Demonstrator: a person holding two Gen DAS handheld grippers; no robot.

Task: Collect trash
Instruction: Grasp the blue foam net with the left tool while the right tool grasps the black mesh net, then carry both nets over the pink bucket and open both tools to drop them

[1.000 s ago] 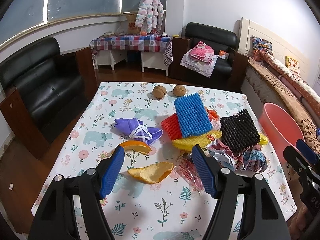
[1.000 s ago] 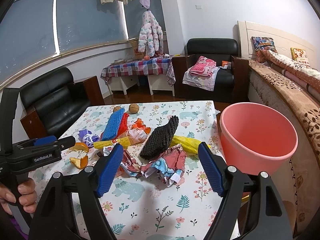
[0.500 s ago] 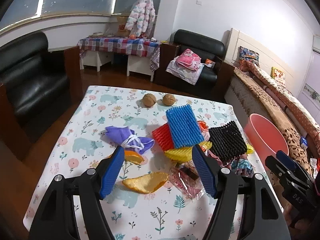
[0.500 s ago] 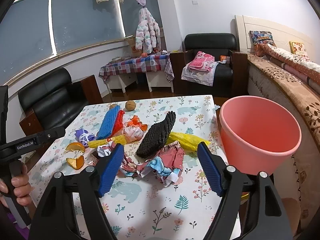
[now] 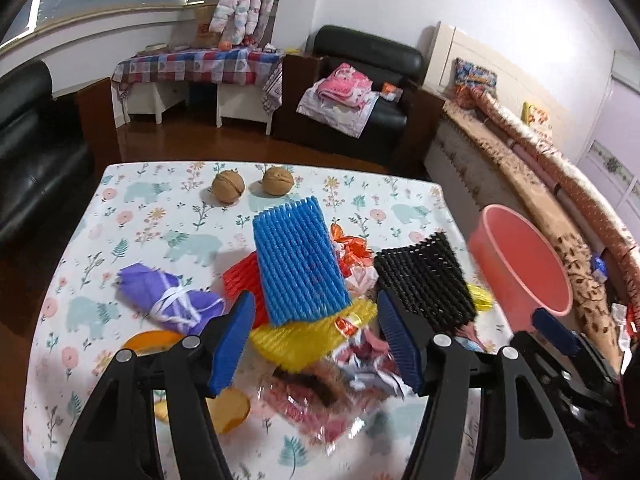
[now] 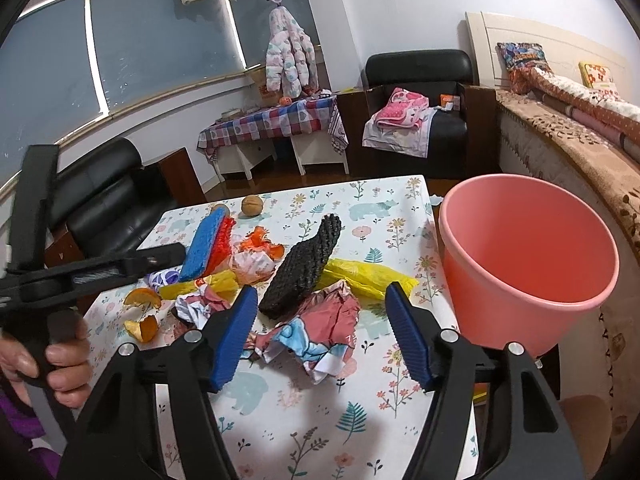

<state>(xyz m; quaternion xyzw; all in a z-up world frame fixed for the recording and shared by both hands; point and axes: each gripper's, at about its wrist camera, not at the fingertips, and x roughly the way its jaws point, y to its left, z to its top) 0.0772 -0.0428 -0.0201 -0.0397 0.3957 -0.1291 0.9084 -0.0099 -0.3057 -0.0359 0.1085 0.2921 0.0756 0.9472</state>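
Over the worktop (image 6: 304,432) litter | our left tongs (image 5: 316,340) and right tongs (image 6: 320,332) stood apart, just narrowing, gripping nothing | pink bucket (image 6: 528,264) alongside.

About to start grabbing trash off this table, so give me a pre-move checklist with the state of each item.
1. Left tongs empty, jaws apart and just been closing: ok.
2. Right tongs empty, jaws apart and just been closing: ok.
3. Pink bin upright, mouth open, at the table's right edge: ok.
4. Crumpled wrapper lies ahead of the right tongs, nothing on top of it: ok.
5. Yellow foam net ahead of the left tongs is free to lift: not ok, blue foam net overlaps it.
6. Whether the two walnuts count as trash: cannot tell.
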